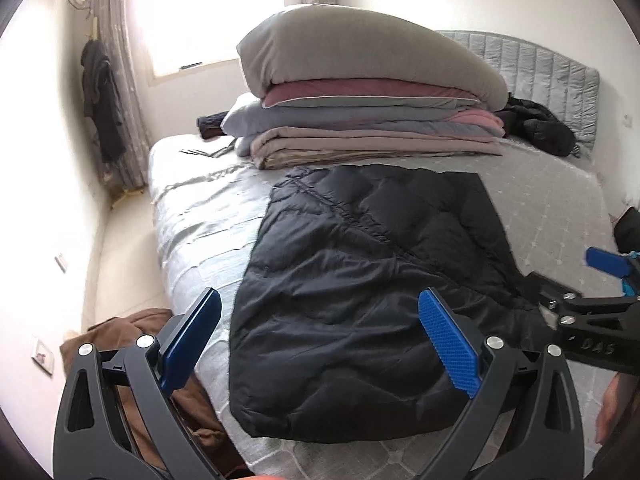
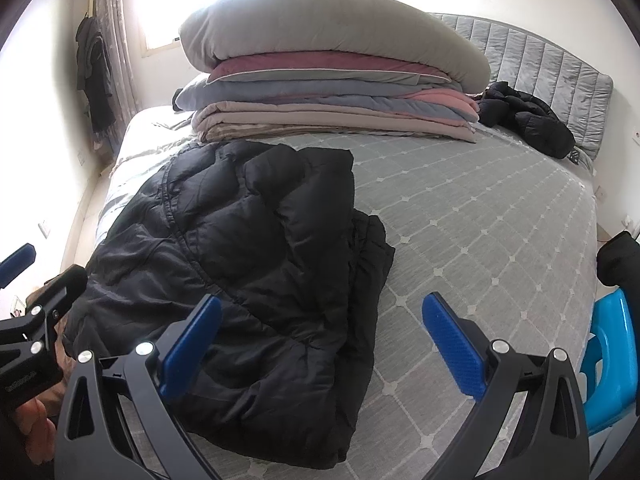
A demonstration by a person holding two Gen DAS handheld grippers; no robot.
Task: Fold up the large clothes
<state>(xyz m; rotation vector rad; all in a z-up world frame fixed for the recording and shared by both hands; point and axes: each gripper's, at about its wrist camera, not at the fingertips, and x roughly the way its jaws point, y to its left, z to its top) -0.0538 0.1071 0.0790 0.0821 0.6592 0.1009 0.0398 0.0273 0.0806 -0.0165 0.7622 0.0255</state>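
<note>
A large black quilted jacket (image 1: 360, 288) lies on the grey bed, folded lengthwise into a long panel; the same jacket (image 2: 256, 264) shows a bunched layer along its right side in the right wrist view. My left gripper (image 1: 320, 340) hovers open above the jacket's near end, nothing between its blue pads. My right gripper (image 2: 322, 344) is open too, over the jacket's right edge and the bare sheet. The right gripper (image 1: 600, 280) also shows at the right edge of the left wrist view, and the left one (image 2: 24, 296) at the left edge of the right wrist view.
A tall stack of folded quilts and pillows (image 1: 360, 96) stands behind the jacket. Another black jacket (image 2: 524, 120) lies crumpled by the padded headboard (image 2: 552, 76). Brown clothing (image 1: 132, 340) lies on the floor left of the bed (image 2: 480, 220). A blue chair (image 2: 612, 360) stands at the right.
</note>
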